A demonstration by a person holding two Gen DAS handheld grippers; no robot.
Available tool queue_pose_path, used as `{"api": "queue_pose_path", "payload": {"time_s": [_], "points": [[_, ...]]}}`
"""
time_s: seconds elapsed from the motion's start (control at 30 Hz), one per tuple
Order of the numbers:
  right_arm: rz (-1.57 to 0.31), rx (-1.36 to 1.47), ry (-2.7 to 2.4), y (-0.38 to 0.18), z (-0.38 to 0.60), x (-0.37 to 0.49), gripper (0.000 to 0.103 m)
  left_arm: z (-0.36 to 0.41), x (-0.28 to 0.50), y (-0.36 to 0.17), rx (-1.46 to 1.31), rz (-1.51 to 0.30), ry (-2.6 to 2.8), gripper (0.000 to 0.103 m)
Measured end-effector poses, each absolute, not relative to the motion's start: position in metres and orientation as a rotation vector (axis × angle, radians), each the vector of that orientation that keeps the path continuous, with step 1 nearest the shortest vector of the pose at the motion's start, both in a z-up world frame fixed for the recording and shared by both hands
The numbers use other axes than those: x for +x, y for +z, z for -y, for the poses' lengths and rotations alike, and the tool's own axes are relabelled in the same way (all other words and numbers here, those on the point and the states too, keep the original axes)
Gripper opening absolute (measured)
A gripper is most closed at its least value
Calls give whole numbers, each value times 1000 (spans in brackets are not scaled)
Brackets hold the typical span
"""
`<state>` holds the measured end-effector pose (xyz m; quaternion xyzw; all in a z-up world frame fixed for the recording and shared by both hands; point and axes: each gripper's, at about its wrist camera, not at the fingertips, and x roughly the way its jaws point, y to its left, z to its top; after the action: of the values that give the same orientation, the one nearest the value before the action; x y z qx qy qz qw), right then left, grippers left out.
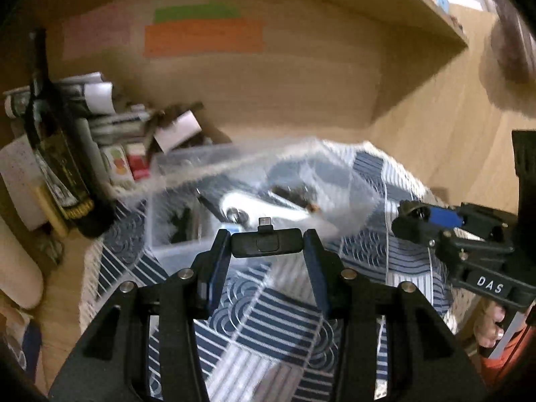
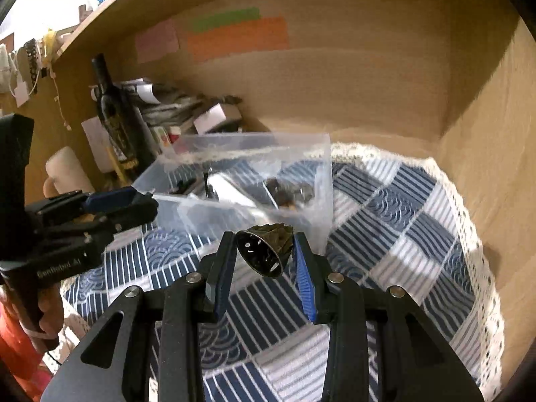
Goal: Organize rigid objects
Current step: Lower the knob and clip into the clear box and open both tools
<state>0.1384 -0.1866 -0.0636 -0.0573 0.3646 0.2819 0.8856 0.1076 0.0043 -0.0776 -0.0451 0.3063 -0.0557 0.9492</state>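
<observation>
The left gripper [image 1: 268, 246] pinched a black dongle [image 1: 267, 246] crosswise, long axis left-right, plug pointing far toward the clear bin [image 1: 187, 181]. The right gripper [image 2: 264, 254] pinched a dark cone-shaped part [image 2: 264, 249], mouth facing near-left, just before the bin.

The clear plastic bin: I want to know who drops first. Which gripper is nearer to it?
Left. The left gripper, holding a black dongle, has its tips at the clear bin's near rim. The right gripper, holding a dark cone-shaped piece, sits just short of the bin's front wall.
</observation>
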Motion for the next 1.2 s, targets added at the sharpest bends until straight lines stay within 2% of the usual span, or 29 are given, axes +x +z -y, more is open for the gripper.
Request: {"api": "queue_pose_path", "payload": {"time_s": [0.37,0.7,1.07,1.1,1.2], "points": [[-716,-172,619,-51,155,178,31,-34,146,-76,-123,-664,-83,44],[-817,-256,607,-89,125,216,32,-26,184,-107,-101,-774,-114,44],[-857,-265,596,-106,119,226,32,-22,199,-114,-97,-817,-126,45],[-854,-268,594,-106,118,225,32,-22,199,-114,-96,-817,-122,47],[-835,-267,603,-100,118,220,42,-23,195,-108,-103,-807,-119,50]]}}
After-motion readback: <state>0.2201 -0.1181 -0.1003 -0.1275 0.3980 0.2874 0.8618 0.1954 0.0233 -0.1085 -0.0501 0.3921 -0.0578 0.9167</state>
